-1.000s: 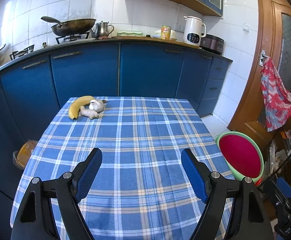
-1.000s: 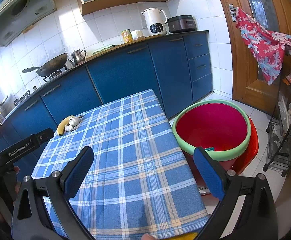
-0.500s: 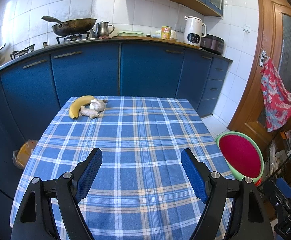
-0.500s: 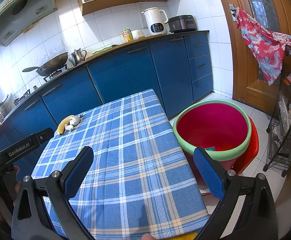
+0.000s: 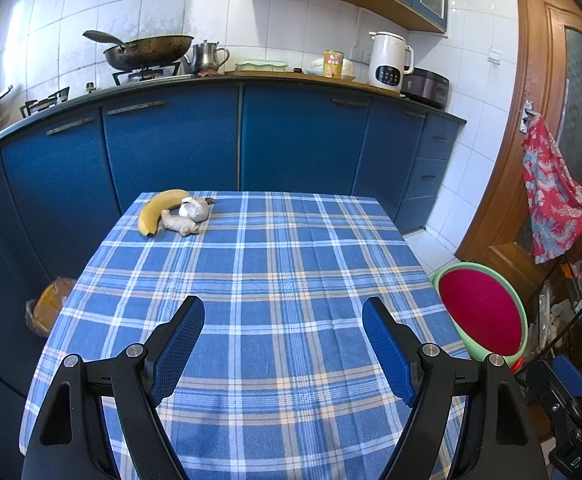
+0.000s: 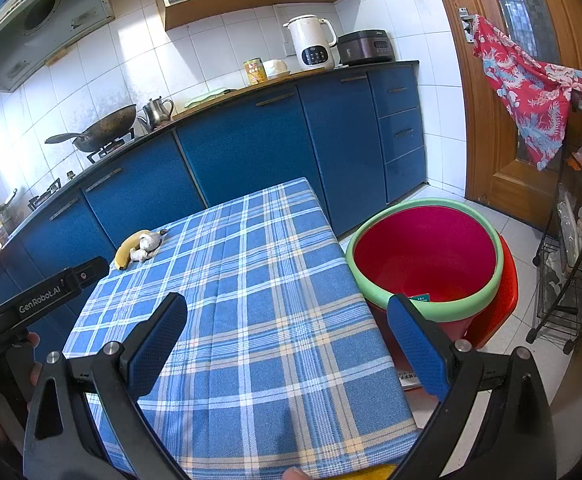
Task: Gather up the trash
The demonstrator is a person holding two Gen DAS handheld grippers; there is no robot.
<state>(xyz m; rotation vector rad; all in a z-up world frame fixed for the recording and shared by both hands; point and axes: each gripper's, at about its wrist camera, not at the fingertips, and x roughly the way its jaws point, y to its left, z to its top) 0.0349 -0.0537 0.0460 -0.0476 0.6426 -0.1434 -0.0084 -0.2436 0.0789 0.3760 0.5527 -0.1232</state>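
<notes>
Two grippers, our left gripper [image 5: 283, 336] and right gripper [image 6: 287, 334], stand spread wide, ribbed blue pads empty, above the checked-cloth worktop [image 5: 275, 280]. We see the curved banana [image 5: 159, 210], knobbly ginger [image 5: 179, 224] and papery garlic [image 5: 193, 209] touching at its far left corner. Beside the worktop stands a round red basin [image 6: 427, 254] with a green rim.

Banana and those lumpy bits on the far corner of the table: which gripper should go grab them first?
Probably the left gripper. The banana and scraps lie on its side of the table. The right gripper sits nearer the red basin. Both are open and empty.
</notes>
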